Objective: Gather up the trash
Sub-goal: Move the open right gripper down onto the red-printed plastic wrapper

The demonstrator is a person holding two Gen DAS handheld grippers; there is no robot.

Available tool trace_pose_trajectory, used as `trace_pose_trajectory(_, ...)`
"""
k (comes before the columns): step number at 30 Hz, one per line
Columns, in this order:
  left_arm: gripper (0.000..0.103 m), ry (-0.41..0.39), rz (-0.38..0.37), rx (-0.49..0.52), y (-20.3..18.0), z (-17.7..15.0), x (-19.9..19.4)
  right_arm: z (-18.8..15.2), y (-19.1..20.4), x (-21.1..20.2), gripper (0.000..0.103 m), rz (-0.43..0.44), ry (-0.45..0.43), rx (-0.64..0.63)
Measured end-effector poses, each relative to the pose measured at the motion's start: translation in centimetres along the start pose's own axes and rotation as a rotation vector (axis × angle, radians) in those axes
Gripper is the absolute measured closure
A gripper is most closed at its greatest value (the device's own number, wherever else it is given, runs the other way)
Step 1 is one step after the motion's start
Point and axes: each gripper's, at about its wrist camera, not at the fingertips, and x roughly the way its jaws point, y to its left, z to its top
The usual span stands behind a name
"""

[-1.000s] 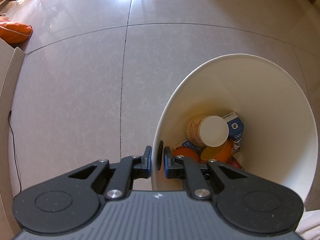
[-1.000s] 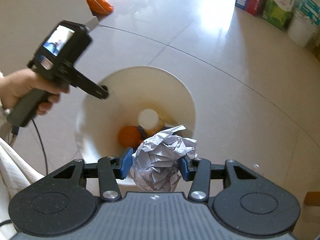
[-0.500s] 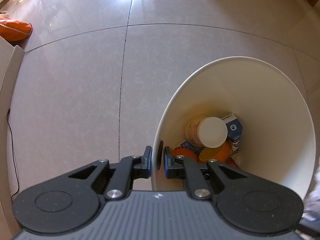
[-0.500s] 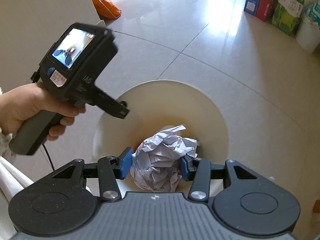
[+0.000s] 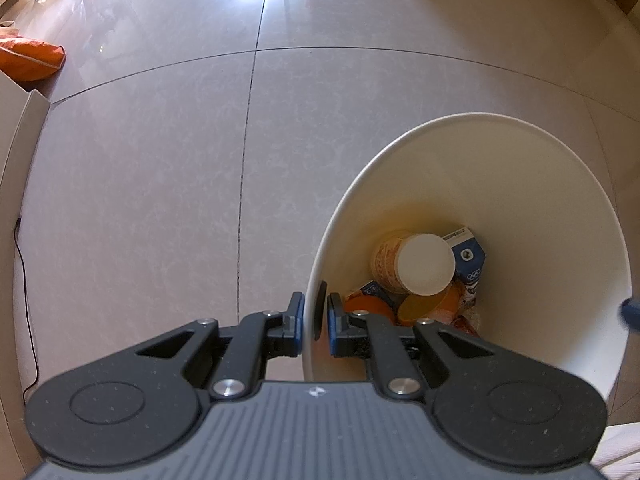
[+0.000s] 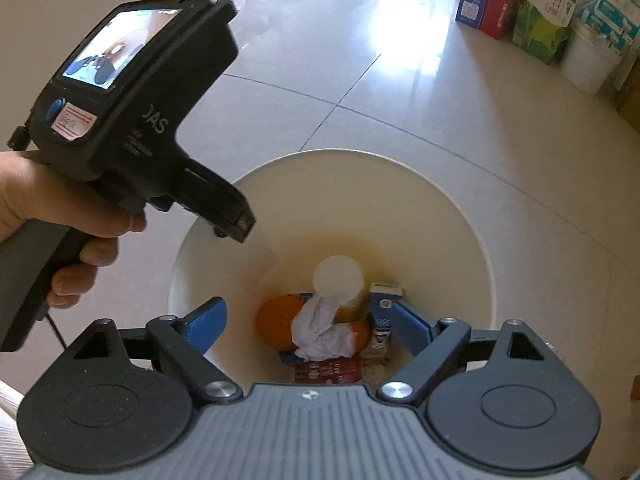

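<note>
- Right gripper [image 6: 306,322] hangs over the white bin [image 6: 460,224], fingers [image 6: 208,318] just swung wide apart with nothing between them.
- The crumpled paper ball [image 6: 320,330] is down inside the bin, lying on the heap at the bottom, blurred.
- It sits against an orange cup [image 6: 276,326] and a white-lidded tub [image 6: 340,280], with a blue carton [image 6: 380,312] to its right.
- Left gripper [image 5: 314,320] points down at the bin's near-left rim [image 5: 320,248], fingers [image 5: 295,320] clamped on that rim wall.
- A person's hand [image 6: 52,216] grips the left gripper's handle.
- Boxes [image 6: 520,8] stand along the far right of the floor [image 6: 360,92].
</note>
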Motion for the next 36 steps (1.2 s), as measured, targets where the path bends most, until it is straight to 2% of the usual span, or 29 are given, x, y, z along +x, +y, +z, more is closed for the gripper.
trace_pose_trajectory(2, 0.093, 0.0, -0.003, -0.002, 0.1, 0.0, 0.0, -0.2, -0.3, 0.0, 0.002, -0.029, -0.014, -0.002)
trace_pose_trajectory(9, 0.093, 0.0, -0.001, -0.004, 0.1, 0.0, -0.1, -0.6, -3.8, -2.2, 0.001, -0.052, -0.071, 0.052)
trace_pose_trajectory(13, 0.093, 0.001, 0.004, -0.005, -0.1, 0.0, 0.0, -1.3, -7.6, -3.8, 0.0, -0.085, -0.112, 0.107)
trace_pose_trajectory(18, 0.093, 0.001, 0.002, -0.004, -0.1, 0.0, 0.0, -3.2, -12.5, -3.0, 0.0, -0.133, -0.116, 0.166)
trace_pose_trajectory(22, 0.093, -0.002, 0.01, 0.004, -0.2, -0.1, 0.0, -5.6, -16.6, -1.1, 0.0, -0.16, -0.097, 0.196)
trace_pose_trajectory(28, 0.093, -0.003, 0.008, 0.006, -0.4, -0.2, -0.1, -9.9, -22.8, 2.4, 0.0, -0.085, -0.076, 0.274)
trace_pose_trajectory(36, 0.093, 0.005, 0.002, -0.001, -0.2, -0.2, 0.1, -15.6, -30.2, 9.7, 0.0, -0.054, 0.024, 0.531)
